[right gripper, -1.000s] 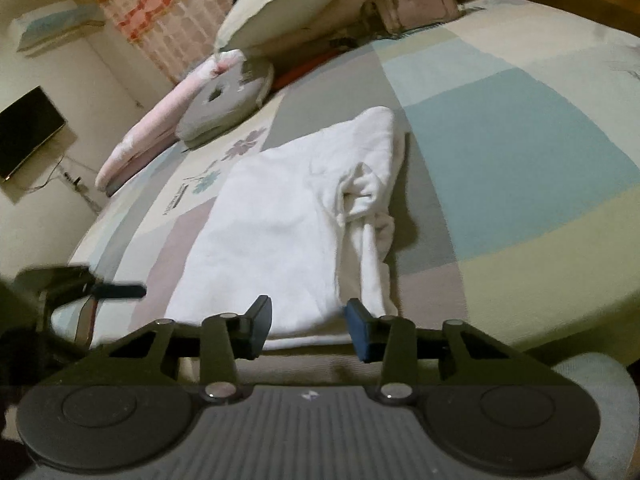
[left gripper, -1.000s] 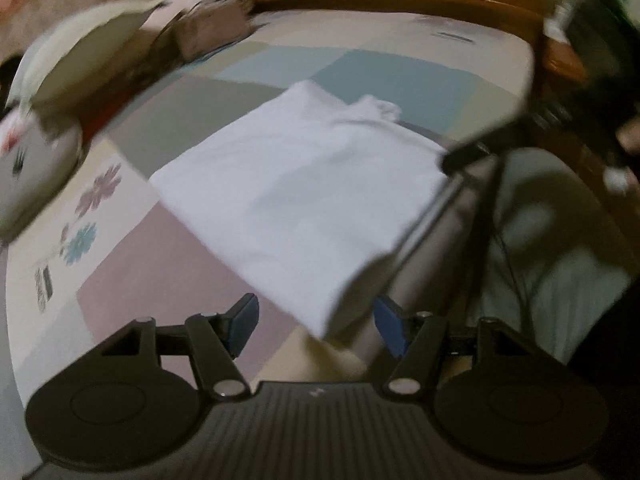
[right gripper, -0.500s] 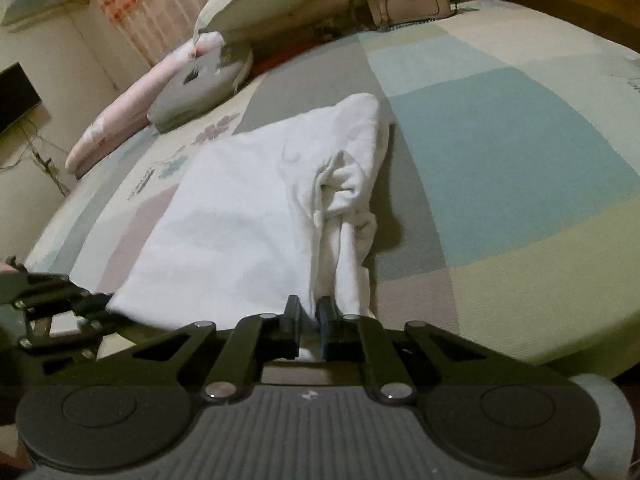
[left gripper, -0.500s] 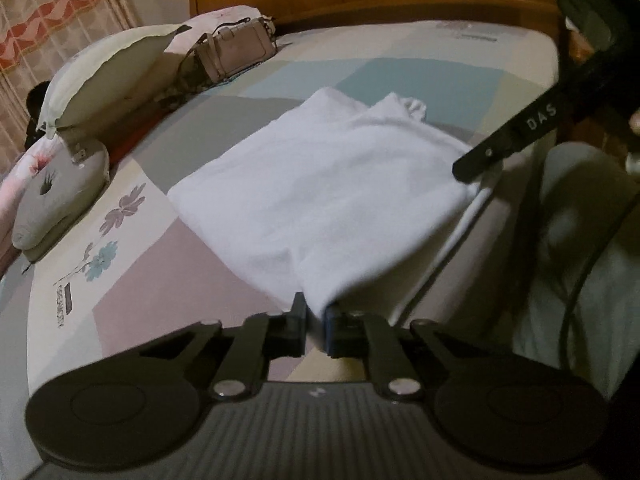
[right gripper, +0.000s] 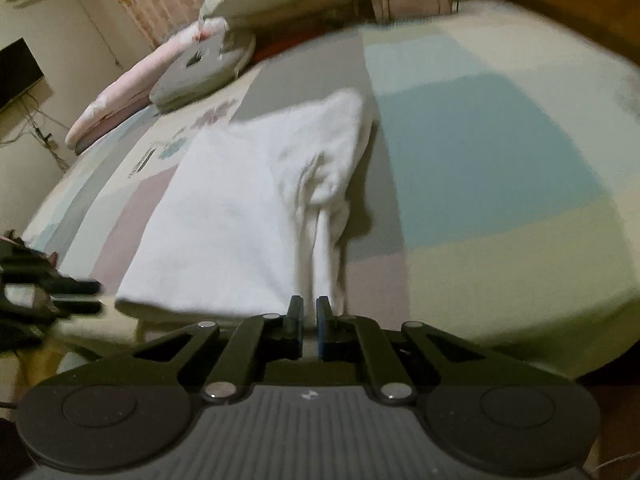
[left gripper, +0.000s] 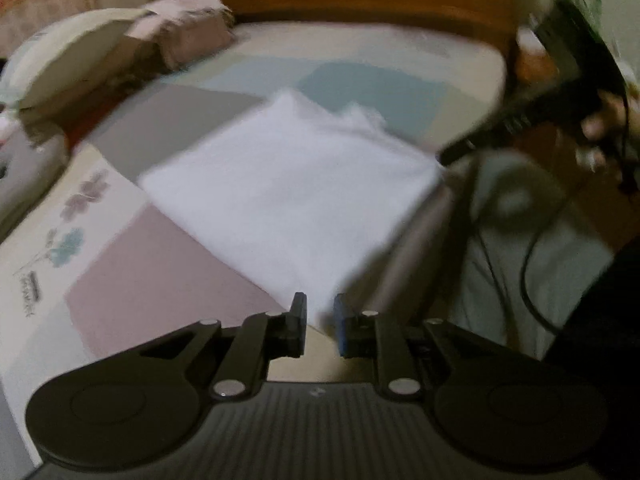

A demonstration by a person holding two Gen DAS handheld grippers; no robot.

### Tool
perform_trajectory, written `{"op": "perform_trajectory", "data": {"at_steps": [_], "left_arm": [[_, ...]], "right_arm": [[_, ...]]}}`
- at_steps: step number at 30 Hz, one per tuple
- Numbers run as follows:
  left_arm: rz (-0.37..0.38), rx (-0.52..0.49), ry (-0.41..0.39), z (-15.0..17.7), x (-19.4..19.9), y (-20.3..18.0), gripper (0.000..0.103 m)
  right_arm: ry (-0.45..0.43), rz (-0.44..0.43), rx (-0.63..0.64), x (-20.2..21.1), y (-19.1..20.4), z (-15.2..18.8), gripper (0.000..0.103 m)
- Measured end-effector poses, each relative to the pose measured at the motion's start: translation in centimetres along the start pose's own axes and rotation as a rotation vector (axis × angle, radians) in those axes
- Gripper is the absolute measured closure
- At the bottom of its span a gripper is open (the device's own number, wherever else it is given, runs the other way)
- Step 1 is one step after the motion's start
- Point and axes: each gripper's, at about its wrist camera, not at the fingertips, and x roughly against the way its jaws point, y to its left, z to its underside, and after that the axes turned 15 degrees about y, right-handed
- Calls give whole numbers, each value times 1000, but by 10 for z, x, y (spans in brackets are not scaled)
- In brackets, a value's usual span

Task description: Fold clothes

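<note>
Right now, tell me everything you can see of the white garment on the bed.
The white garment is soft, plain, knit-looking cloth, folded into a rough rectangle on the patchwork bedspread. One long side is bunched into a rumpled ridge. Its near edge lies at the bed's edge. The right tool is shut on the near corner below the ridge; the left tool is opening, with the other near corner between its fingers. Both views are blurred.

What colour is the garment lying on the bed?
White garment, clearest in the right wrist view.
</note>
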Motion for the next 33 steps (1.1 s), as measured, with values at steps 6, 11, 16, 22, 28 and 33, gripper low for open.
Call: {"op": "perform_trajectory", "data": {"at_steps": [6, 11, 16, 22, 28, 33], "left_arm": [[-68, 19, -85, -51, -22, 26, 87], [41, 120, -26, -72, -84, 42, 87], [76, 207, -50, -46, -95, 41, 87], [64, 220, -74, -78, -82, 68, 87], [105, 324, -89, -96, -121, 105, 85], [96, 401, -156, -92, -123, 117, 84]], "right_arm": [[-93, 65, 194, -1, 38, -41, 93], [-78, 124, 230, -43, 45, -82, 90], [-12, 80, 185, -62, 23, -64, 94], [-25, 65, 176, -49, 32, -72, 82], [1, 105, 192, -69, 40, -78, 73], [-31, 82, 164, -65, 33, -63, 73]]}}
